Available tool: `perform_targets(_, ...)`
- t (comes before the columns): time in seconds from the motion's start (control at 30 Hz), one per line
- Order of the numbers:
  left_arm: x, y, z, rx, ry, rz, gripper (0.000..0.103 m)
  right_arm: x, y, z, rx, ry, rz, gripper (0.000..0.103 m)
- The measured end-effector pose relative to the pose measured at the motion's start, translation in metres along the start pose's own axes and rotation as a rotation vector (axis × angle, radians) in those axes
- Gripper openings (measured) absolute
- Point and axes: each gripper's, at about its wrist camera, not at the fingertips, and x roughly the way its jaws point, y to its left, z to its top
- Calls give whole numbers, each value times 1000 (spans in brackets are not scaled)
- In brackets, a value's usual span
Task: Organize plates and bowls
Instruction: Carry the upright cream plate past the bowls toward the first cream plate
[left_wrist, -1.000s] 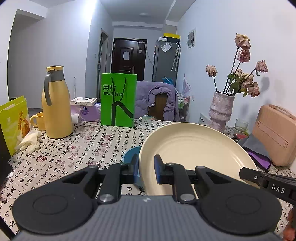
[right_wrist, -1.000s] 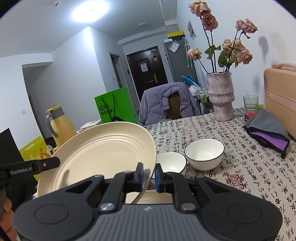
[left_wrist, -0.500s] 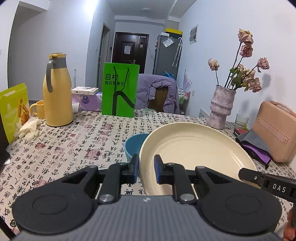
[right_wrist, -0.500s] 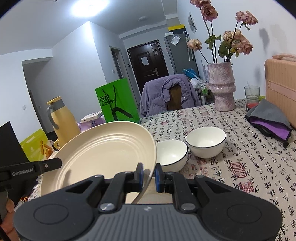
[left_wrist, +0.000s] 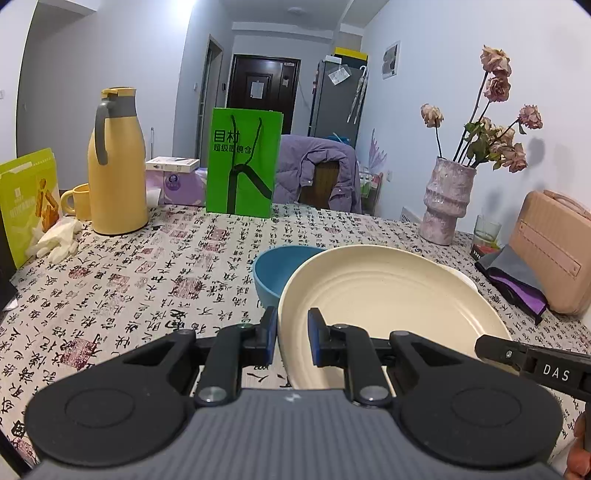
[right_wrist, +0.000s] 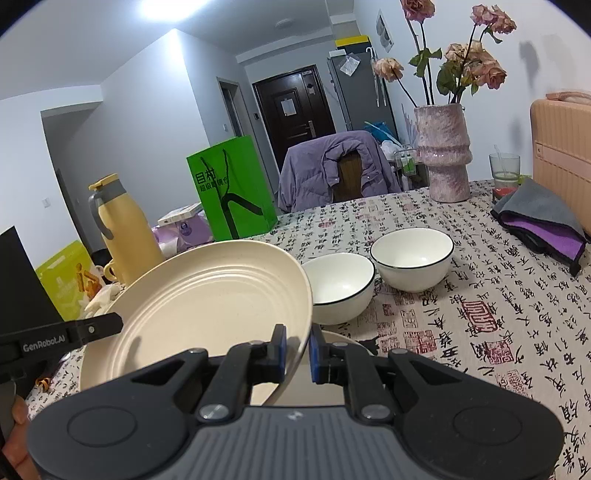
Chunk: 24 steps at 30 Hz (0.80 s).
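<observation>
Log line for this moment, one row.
left tool: shut on cream ribbed plate | right tool: shut on opposite rim | plate: tilted, above table

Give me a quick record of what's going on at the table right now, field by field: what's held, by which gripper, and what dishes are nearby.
held item: cream plate, tilted, off the table
left hand-held gripper: shut on the plate's rim
right hand-held gripper: shut on the opposite rim
below the plate: another cream plate, partly hidden
nearby bowls: two white bowls, one blue bowl
surface: tablecloth with printed characters
</observation>
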Motion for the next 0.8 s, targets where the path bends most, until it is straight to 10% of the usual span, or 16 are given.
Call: perform_targets(0.8, 28, 0, -22, 12, 100, -23, 17, 20, -13, -20, 13, 79, -41, 13)
